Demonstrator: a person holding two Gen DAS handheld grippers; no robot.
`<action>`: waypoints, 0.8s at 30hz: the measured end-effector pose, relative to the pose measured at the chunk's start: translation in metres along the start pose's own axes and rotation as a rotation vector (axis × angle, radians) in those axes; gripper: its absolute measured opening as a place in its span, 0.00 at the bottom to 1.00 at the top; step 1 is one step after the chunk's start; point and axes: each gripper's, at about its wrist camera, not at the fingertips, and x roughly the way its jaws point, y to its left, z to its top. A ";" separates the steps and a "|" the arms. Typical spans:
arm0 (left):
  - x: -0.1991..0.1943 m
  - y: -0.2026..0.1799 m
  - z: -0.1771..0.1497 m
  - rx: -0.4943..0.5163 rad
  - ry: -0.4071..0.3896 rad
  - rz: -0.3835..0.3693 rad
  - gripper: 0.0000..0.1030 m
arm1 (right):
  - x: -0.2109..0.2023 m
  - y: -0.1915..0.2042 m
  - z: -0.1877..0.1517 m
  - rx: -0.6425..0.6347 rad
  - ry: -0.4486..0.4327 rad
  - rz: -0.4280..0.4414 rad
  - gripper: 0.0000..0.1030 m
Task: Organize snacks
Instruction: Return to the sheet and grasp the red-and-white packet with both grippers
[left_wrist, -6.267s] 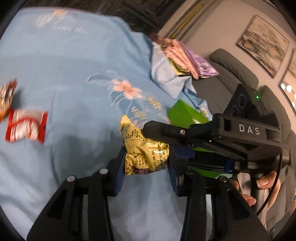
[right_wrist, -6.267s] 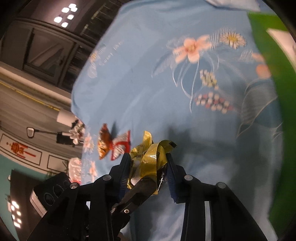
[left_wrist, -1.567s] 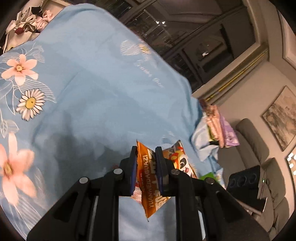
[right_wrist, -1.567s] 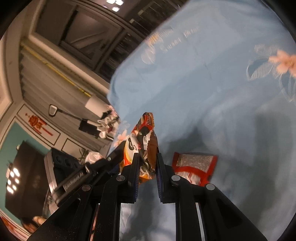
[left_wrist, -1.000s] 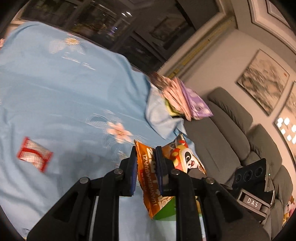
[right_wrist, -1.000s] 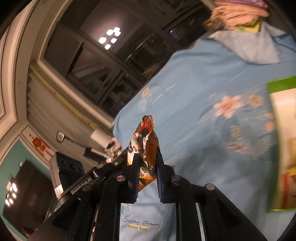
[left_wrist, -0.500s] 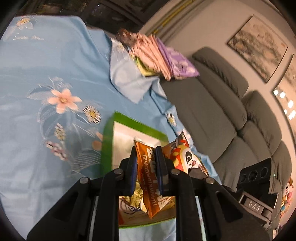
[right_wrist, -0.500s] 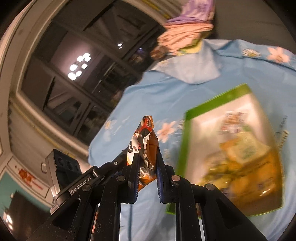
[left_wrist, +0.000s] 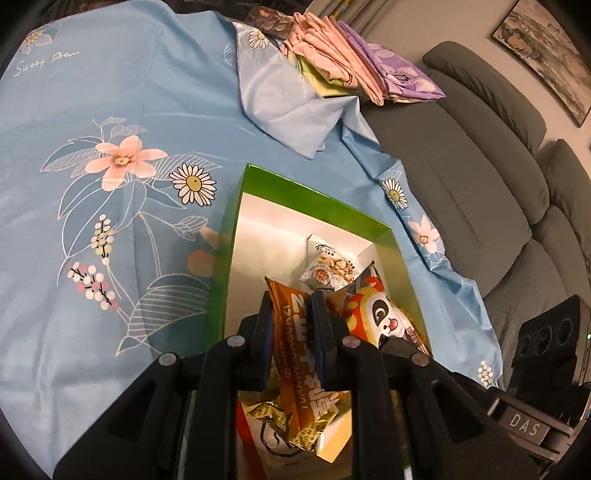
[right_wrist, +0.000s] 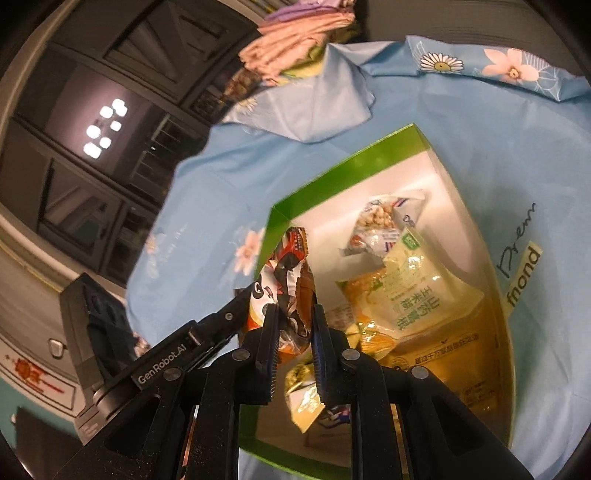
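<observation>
Two grippers, left gripper (left_wrist: 291, 332) and right gripper (right_wrist: 294, 339), both clenched on one orange panda snack bag (left_wrist: 373, 314), held above the near end of the green box (left_wrist: 236, 206). Advice: lower it together over a bare patch, then release both ends at once. Inside the box: one peanut packet (right_wrist: 380, 221), one pale green packet (right_wrist: 417, 288), several more, count unclear. Beyond: one stack of folded cloths (left_wrist: 351, 62).
</observation>
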 end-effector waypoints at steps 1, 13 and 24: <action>0.001 0.001 0.000 -0.005 0.000 -0.002 0.20 | -0.001 0.001 0.000 0.002 -0.002 -0.006 0.17; -0.035 -0.016 -0.003 0.020 -0.106 -0.040 0.95 | -0.010 0.012 -0.004 -0.007 -0.011 -0.123 0.39; -0.175 0.080 0.013 -0.052 -0.319 -0.045 1.00 | -0.028 0.104 -0.020 -0.072 -0.078 0.178 0.90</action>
